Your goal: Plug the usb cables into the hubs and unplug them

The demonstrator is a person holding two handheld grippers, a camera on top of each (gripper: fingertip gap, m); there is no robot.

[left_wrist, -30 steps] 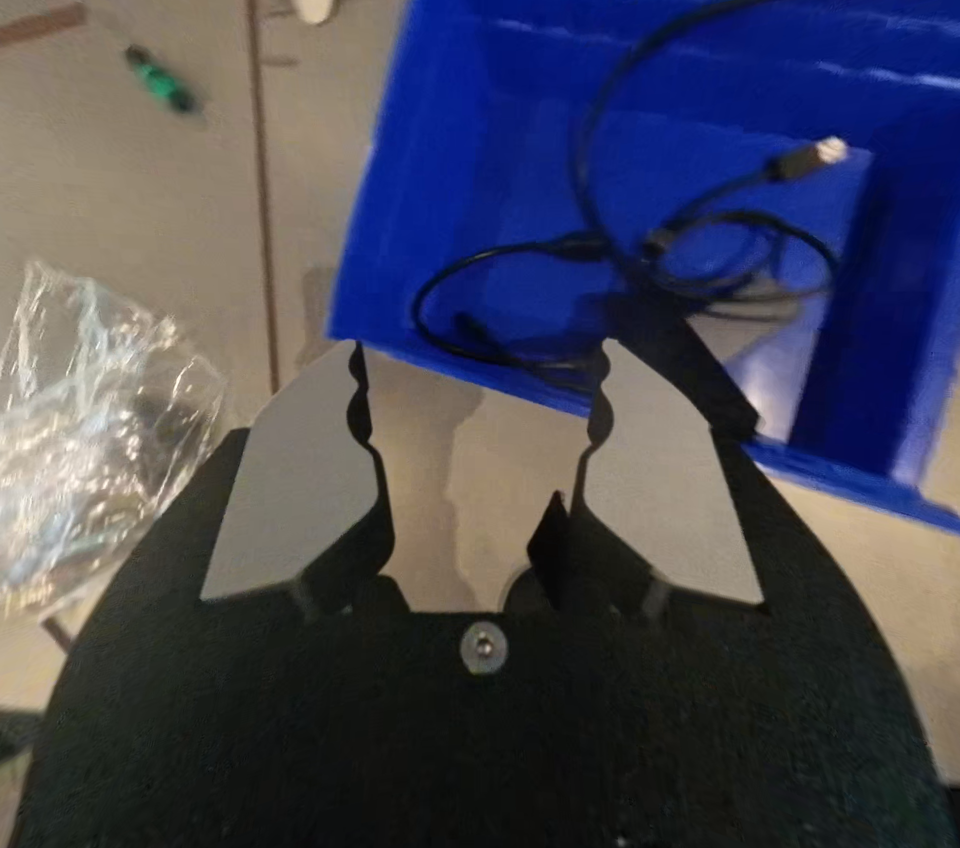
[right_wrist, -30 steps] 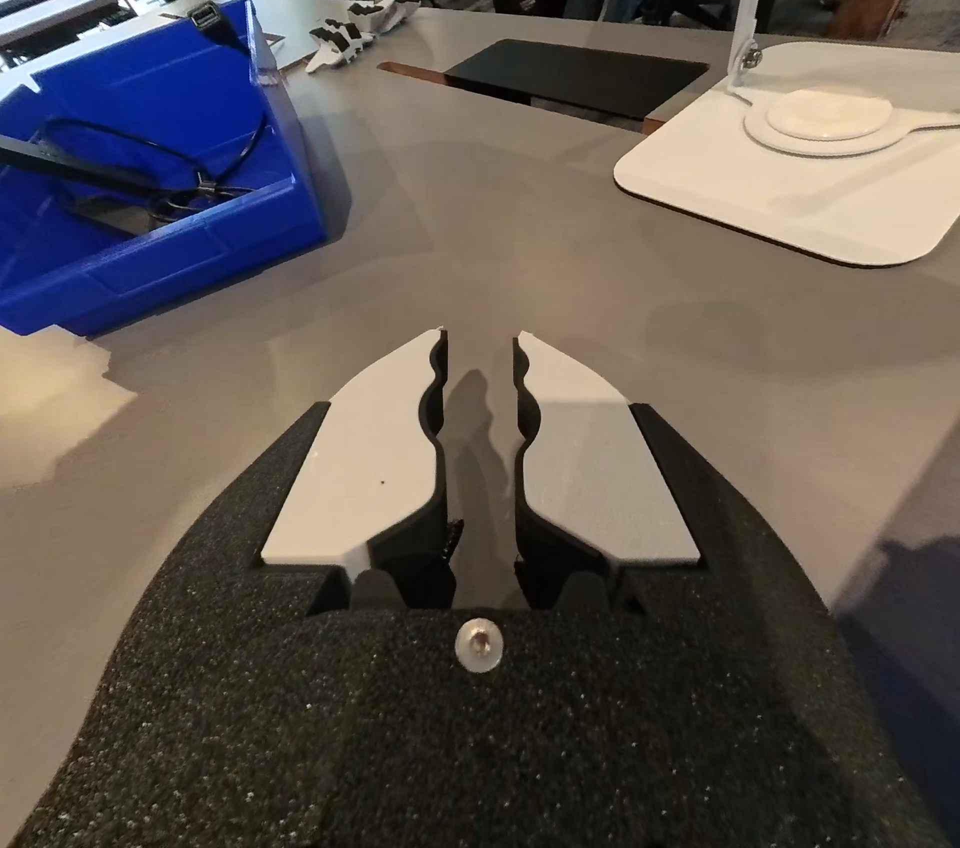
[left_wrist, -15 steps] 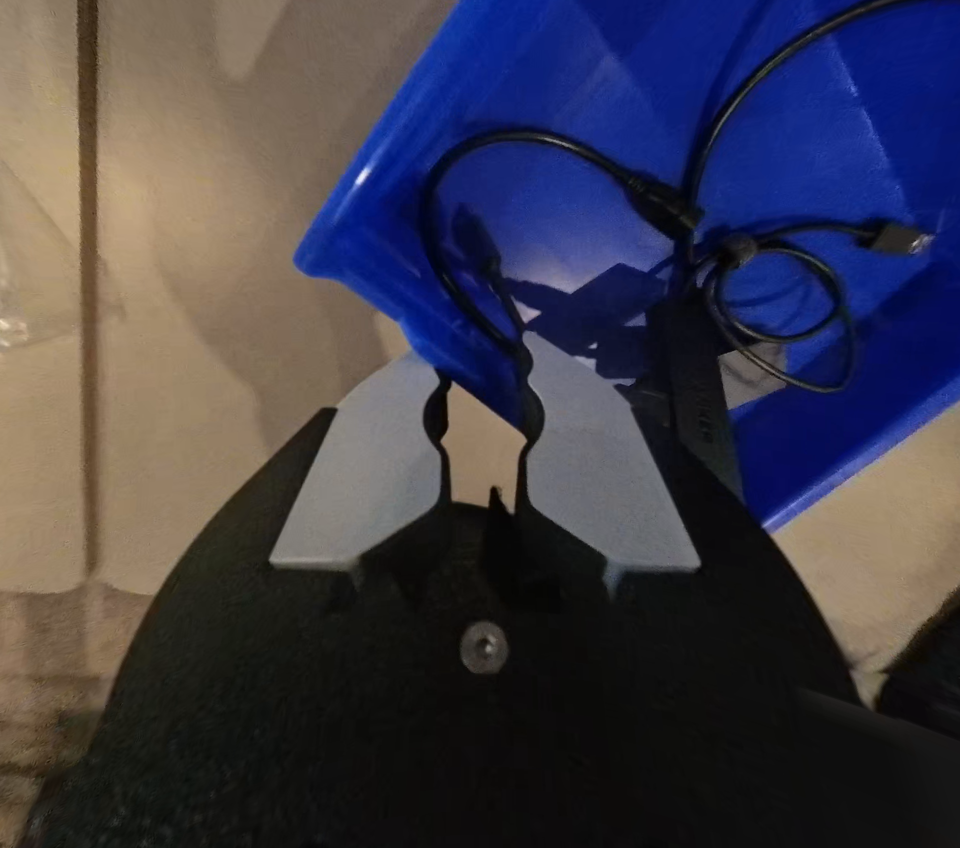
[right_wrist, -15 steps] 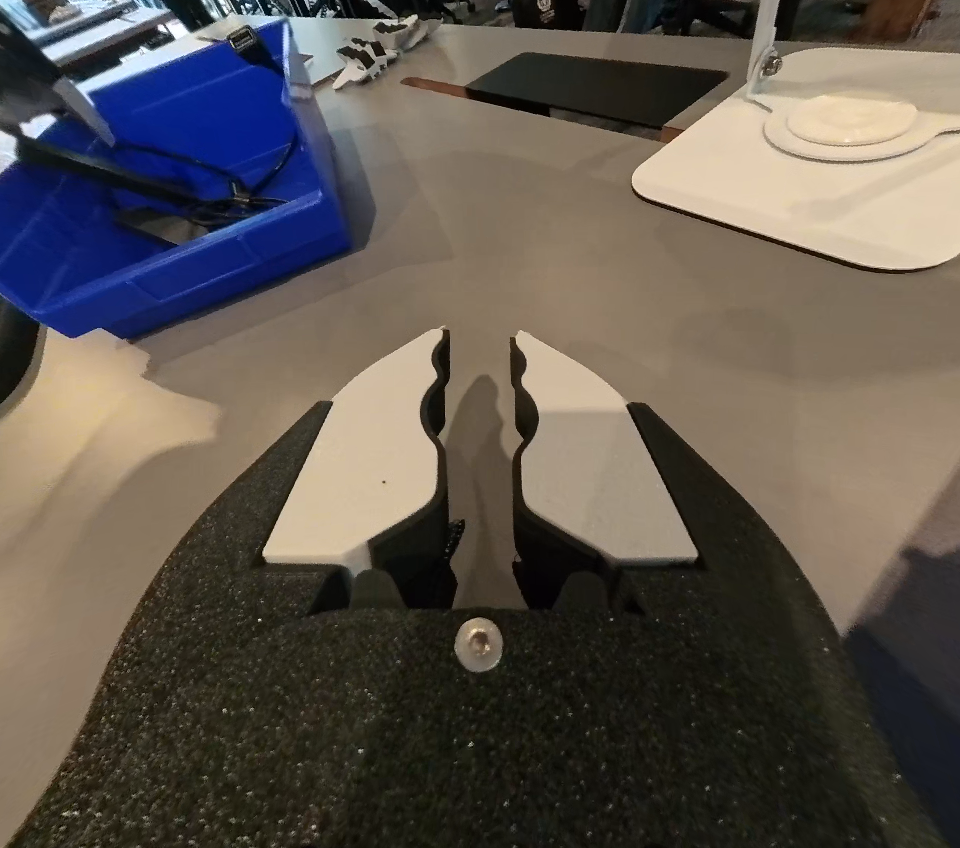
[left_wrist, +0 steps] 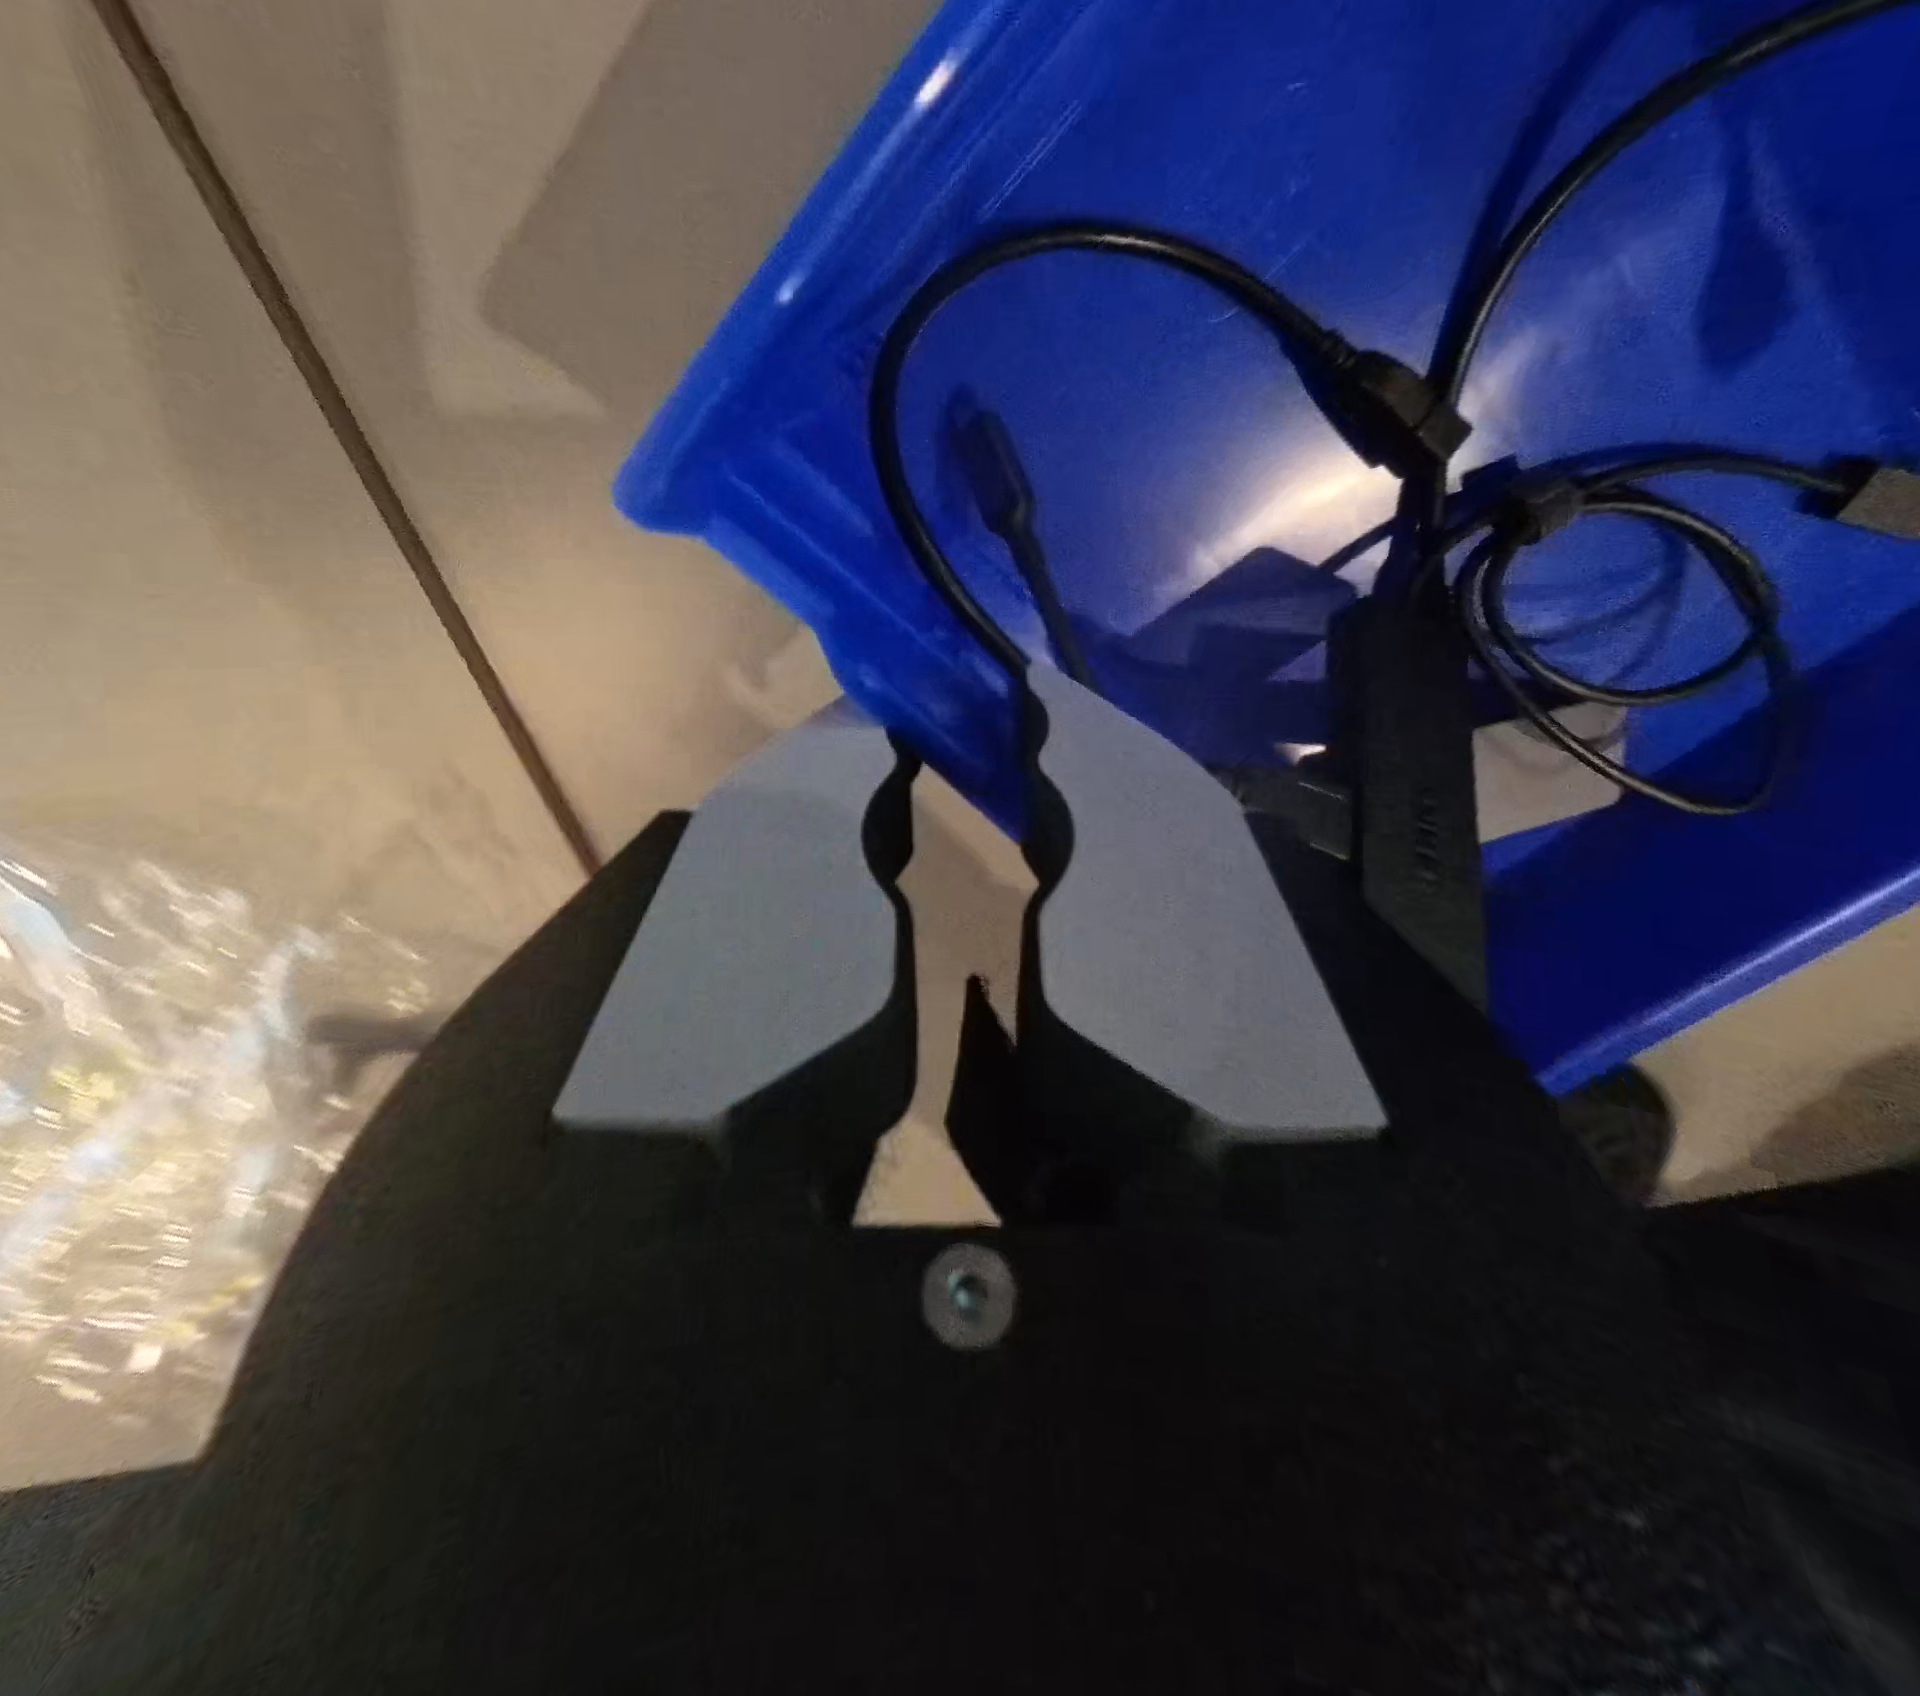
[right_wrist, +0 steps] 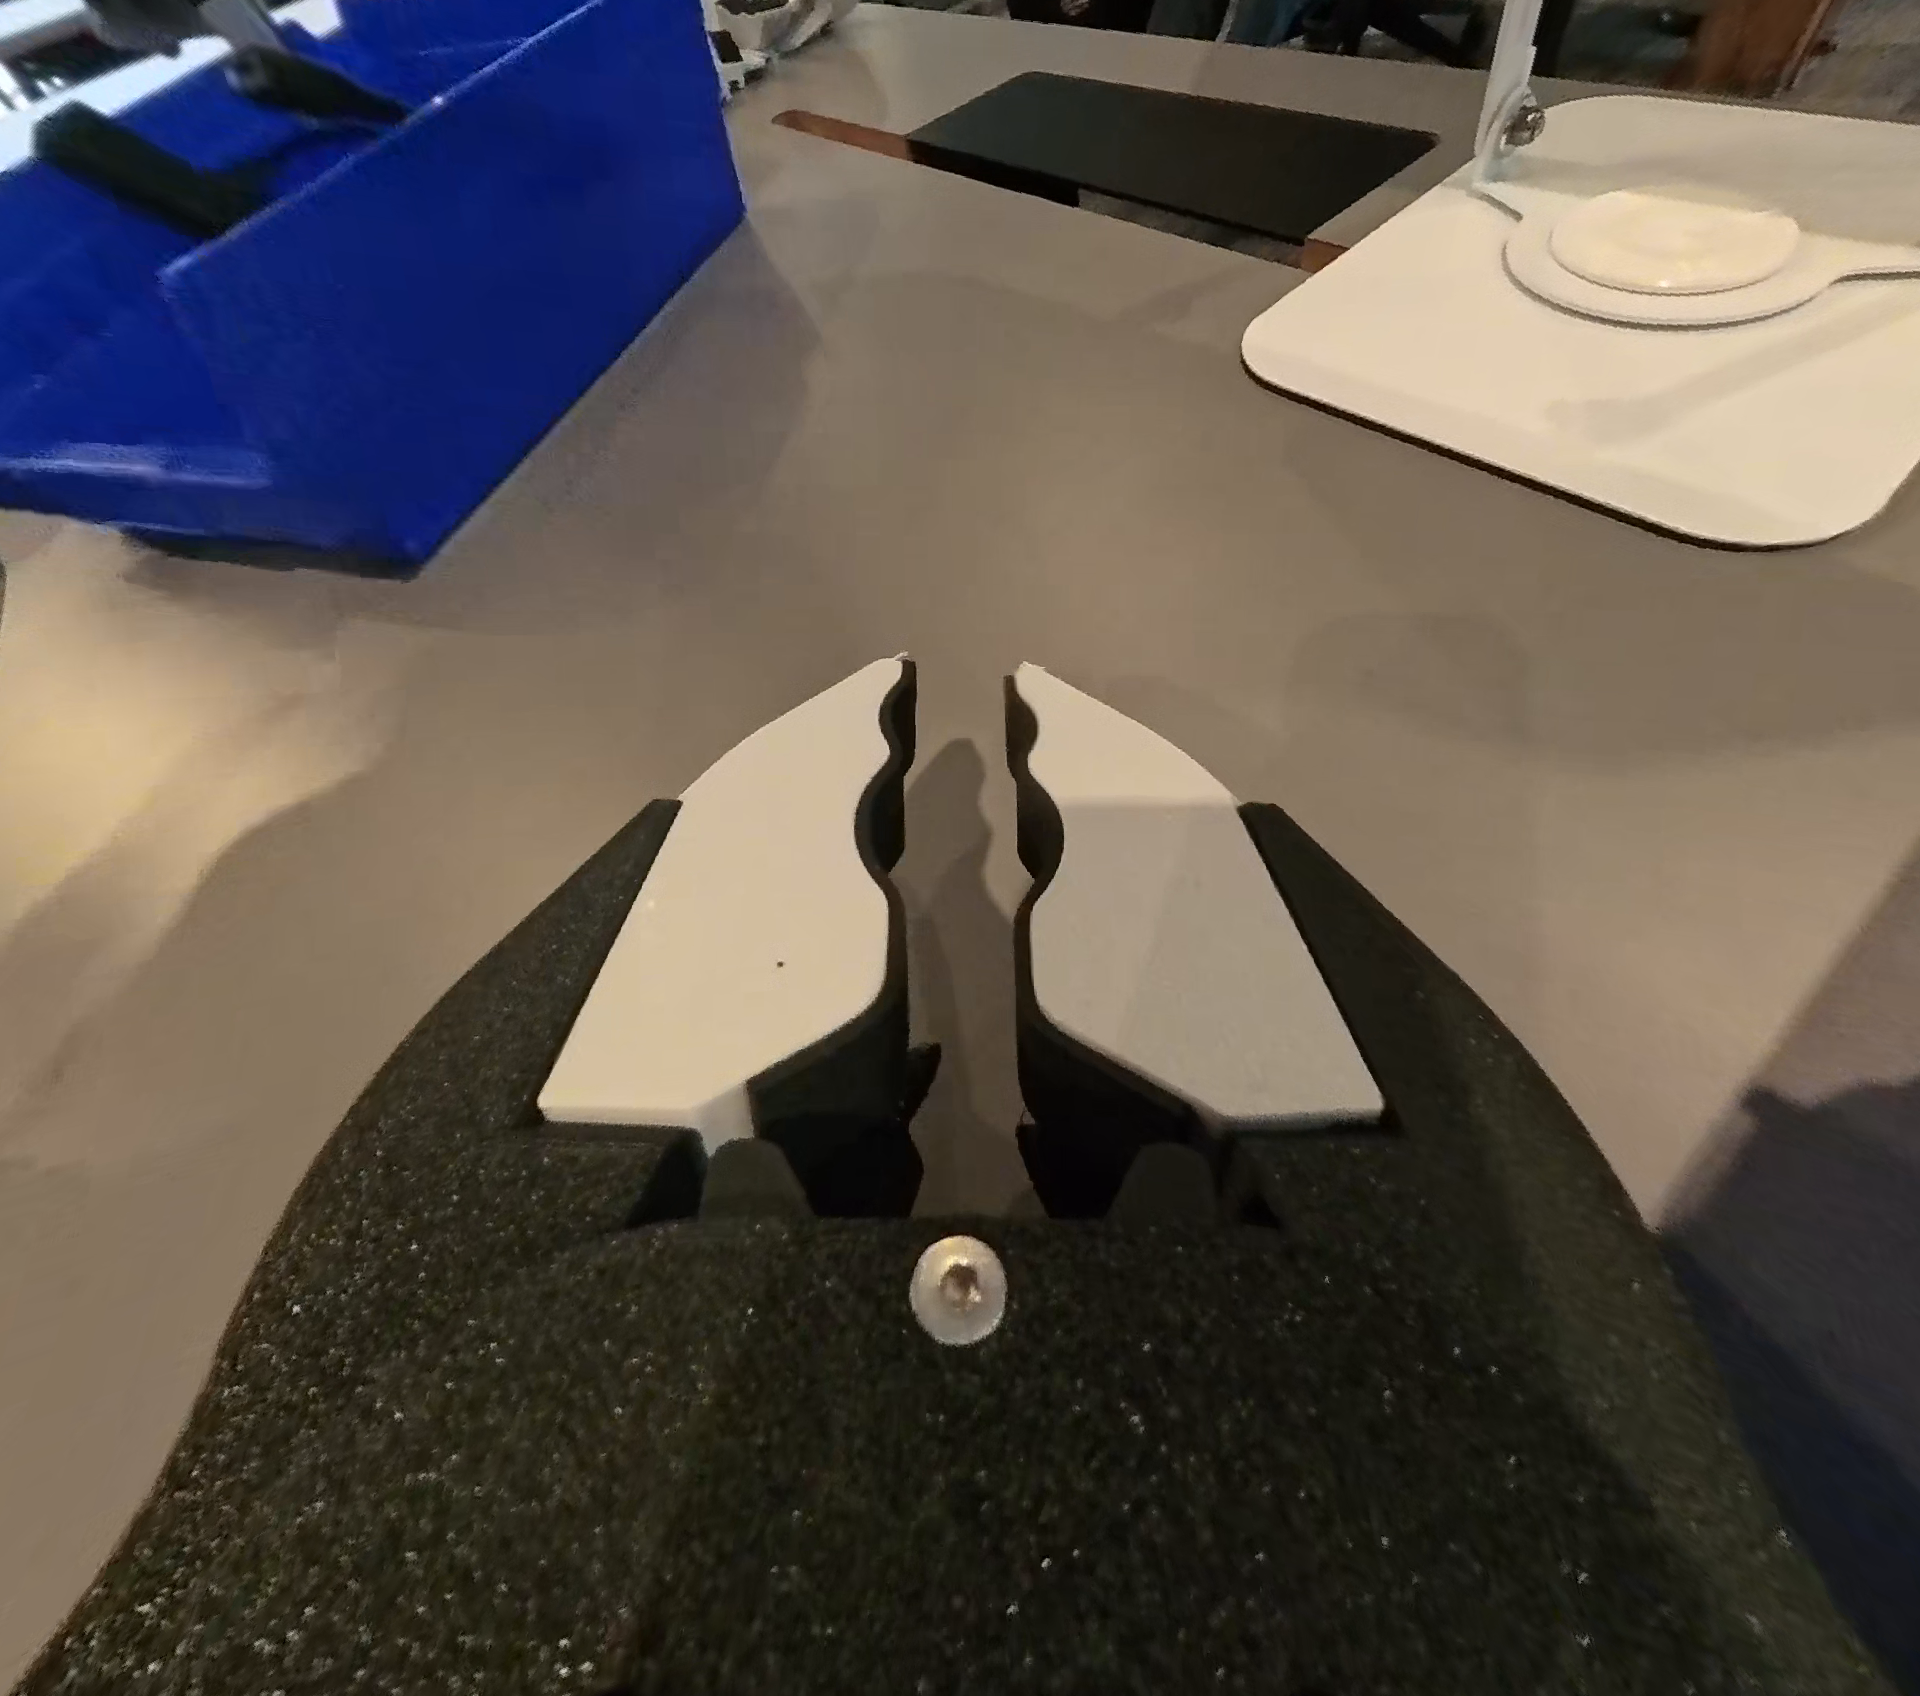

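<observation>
My left gripper [left_wrist: 961,721] is shut on the near wall of the blue bin [left_wrist: 1195,88], with one finger inside and one outside. The bin is tipped up off the table. Inside it lie loose black USB cables [left_wrist: 1091,244] and a long black hub [left_wrist: 1413,794], right of my fingers. In the right wrist view the tilted bin [right_wrist: 447,316] stands at the far left with black hubs [right_wrist: 135,176] sticking out. My right gripper [right_wrist: 961,675] hovers low over the grey table, its jaws a narrow gap apart with nothing between them.
A white lamp base [right_wrist: 1621,337] stands at the far right and a black mat [right_wrist: 1174,150] lies behind the middle of the table. A crumpled clear plastic bag [left_wrist: 135,1127] lies left of my left gripper. Chairs and desks stand beyond the table. Across from one pair of fingers to the other is roughly 50 cm.
My left gripper went from wide open before the bin to shut on its near wall. The bin has tipped up and swung. My right gripper has kept its narrow gap.
</observation>
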